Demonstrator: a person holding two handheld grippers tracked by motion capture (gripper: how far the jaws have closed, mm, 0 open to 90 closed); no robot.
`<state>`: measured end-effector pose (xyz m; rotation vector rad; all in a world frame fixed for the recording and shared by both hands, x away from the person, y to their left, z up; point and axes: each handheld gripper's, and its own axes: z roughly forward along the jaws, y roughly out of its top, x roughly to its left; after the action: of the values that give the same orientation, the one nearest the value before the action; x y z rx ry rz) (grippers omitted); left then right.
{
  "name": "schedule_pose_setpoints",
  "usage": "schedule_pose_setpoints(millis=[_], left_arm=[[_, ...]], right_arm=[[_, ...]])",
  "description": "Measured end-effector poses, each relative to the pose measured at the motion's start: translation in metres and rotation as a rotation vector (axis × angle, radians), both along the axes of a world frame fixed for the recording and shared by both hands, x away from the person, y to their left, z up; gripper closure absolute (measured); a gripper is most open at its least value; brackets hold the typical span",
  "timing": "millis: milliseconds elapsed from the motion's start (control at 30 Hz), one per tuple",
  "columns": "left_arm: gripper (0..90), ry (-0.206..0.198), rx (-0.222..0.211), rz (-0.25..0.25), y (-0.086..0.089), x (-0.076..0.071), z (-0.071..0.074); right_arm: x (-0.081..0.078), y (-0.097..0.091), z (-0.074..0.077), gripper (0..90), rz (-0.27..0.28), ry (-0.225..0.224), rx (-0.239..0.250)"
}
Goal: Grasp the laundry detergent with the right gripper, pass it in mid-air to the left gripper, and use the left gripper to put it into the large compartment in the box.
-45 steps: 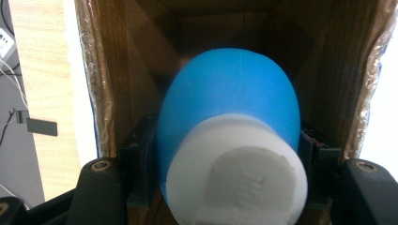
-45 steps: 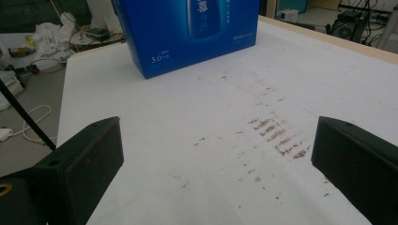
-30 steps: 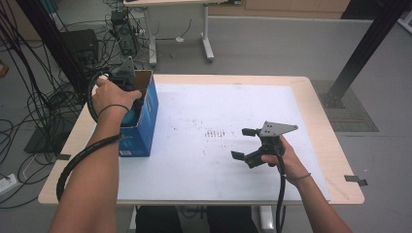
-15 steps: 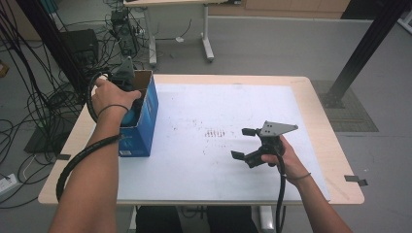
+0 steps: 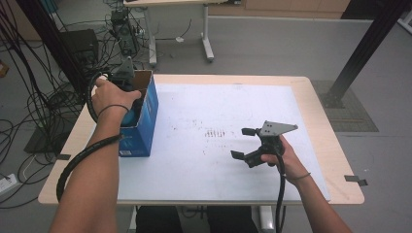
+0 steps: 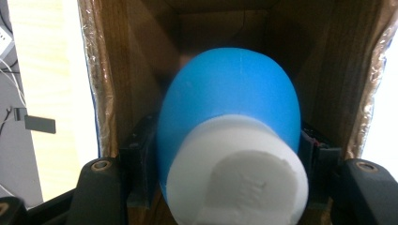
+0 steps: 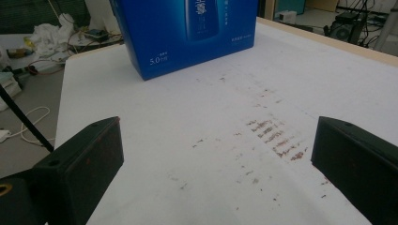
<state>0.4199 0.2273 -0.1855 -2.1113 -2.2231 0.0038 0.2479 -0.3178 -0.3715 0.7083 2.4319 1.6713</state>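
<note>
Right tool [image 5: 245,144] hovers low over the near right part of the desk [image 5: 320,189], jaws wide apart, nothing between them — idle. Right gripper view confirms: bare white sheet with reddish-brown smudges [image 7: 274,133] ahead, blue carton [image 7: 187,33] beyond.

Left tool [image 5: 127,92] sits at the open top of the blue carton at the desk's left edge, jaws clamped on a blue bottle with a white cap [image 6: 230,117]. In the left gripper view the bottle's body is already inside the brown cardboard walls [image 6: 112,70], cap end toward the camera, black pads pressing both flanks.

Judgement: step in hand is lowering the bottle into the carton. To do it well — keep the bottle centred between the walls, descend straight along the carton's axis, and release only once it rests on something; the walls are close, so any tilt risks catching the rim and shifting the carton.
</note>
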Motion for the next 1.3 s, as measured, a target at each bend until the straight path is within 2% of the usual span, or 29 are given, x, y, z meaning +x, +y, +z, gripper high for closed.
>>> schedule_pose_setpoints(millis=[1300], left_arm=[[37.2, 0.005, 0.017, -0.013, -0.0086, 0.0003, -0.0004]], right_arm=[[-0.0015, -0.0022, 0.0001, 2.5, -0.005, -0.004, 0.008]])
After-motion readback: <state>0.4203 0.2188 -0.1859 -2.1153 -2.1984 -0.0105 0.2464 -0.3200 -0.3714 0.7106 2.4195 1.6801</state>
